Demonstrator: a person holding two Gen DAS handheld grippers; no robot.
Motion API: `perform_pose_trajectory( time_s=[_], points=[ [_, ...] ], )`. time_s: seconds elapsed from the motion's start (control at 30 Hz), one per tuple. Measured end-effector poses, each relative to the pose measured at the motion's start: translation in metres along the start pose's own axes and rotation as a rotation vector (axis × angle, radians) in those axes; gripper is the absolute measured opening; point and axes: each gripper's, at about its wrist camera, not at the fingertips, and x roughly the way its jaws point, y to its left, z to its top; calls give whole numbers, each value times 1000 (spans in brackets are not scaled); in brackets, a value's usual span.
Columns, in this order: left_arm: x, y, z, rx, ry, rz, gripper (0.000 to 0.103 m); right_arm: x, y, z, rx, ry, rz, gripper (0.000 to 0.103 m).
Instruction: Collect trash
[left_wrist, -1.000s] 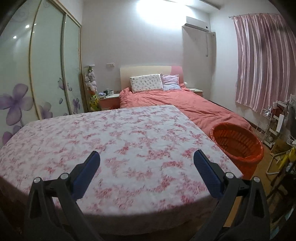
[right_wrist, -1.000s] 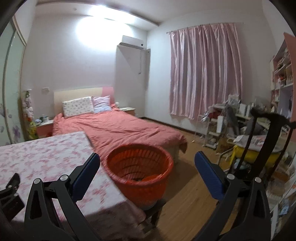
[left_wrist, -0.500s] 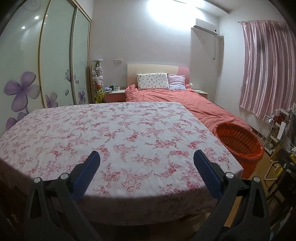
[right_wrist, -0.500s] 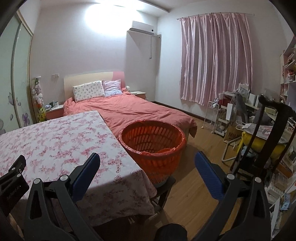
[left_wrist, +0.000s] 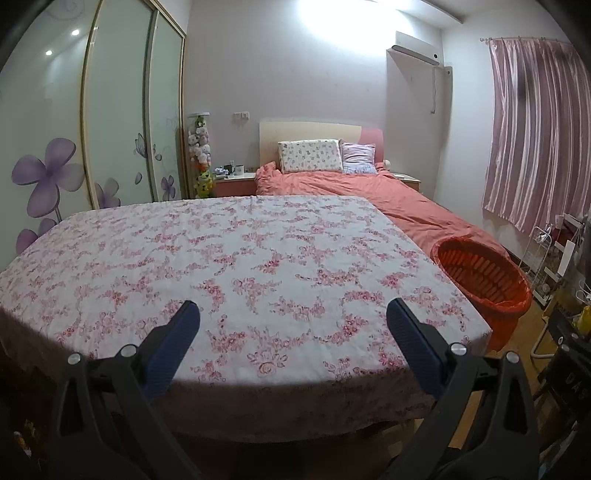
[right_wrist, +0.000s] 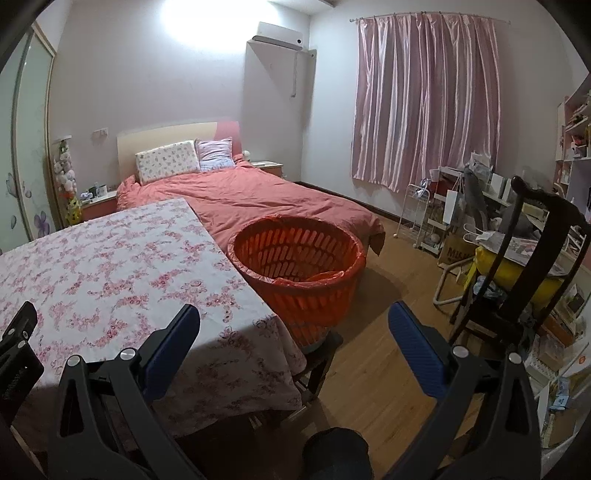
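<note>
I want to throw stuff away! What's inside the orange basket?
The orange basket is lined with an orange bag, and only crumpled bag shows inside. Its near wall hides the bottom, so trash there cannot be seen.

We cannot see the floor of the orange basket (right_wrist: 297, 258) — its own front wall hides it. Small items on the nightstand (left_wrist: 234, 179) are too tiny to identify.

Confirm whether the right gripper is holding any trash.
No, the right gripper is open with nothing between its fingers, near the orange basket.
</note>
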Motion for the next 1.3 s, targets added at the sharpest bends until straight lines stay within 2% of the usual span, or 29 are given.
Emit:
perform_pose_trajectory(
  time_s=[0.8, 1.3],
  points=[
    [-8, 2, 1, -17, -7, 21, 99, -5, -2, 4, 21, 9, 51, 101],
    [-22, -5, 6, -2, -39, -17, 99, -9, -6, 7, 40, -11, 55, 101]
  ],
)
